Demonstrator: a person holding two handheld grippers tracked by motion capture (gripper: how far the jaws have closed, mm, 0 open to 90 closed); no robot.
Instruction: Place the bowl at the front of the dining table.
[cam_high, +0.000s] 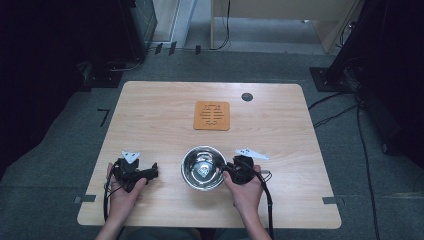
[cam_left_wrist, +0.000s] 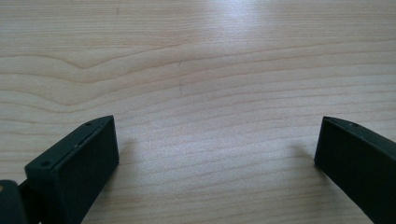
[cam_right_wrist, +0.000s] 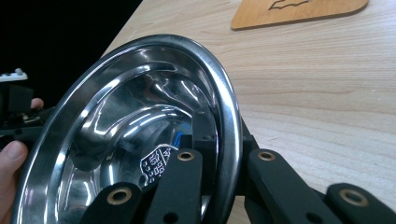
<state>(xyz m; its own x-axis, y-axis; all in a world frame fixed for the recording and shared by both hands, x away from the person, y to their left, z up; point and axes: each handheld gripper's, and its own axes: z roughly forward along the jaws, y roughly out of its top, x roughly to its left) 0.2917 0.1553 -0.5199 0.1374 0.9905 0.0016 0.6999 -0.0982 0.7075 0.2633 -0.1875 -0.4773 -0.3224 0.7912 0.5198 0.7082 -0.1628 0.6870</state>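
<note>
steel bowl (cam_high: 202, 168) sits on the near middle of the table (cam_high: 280, 130), round, polished, mirror-like inside with a rolled rim and a small printed label on the bottom. in the high view the opening looks up toward the camera; in the right gripper view the bowl (cam_right_wrist: 140, 126) looks tilted, rim running diagonally across the frame, but that may just be how the gripper camera is turned, cannot tell. being round, it has no real long axis. right gripper (cam_high: 239, 170) is clamped on the bowl's right-hand rim, one black jaw inside the wall and the other outside, closed down narrow on the thin metal. person's right hand (cam_high: 247, 192) holds it from the near edge, cable trailing back. left gripper (cam_high: 134, 172) is well apart to the left of the bowl, resting low over bare wood in the left hand (cam_high: 122, 192); its jaws stand wide with nothing between them, matte black, blocky. table is pale wood with visible wavy grain, rounded corners. a flat brown wooden trivet (cam_high: 212, 115), square with rounded corners and cut-out slots, lies beyond the bowl toward the far side, not touching it.
</note>
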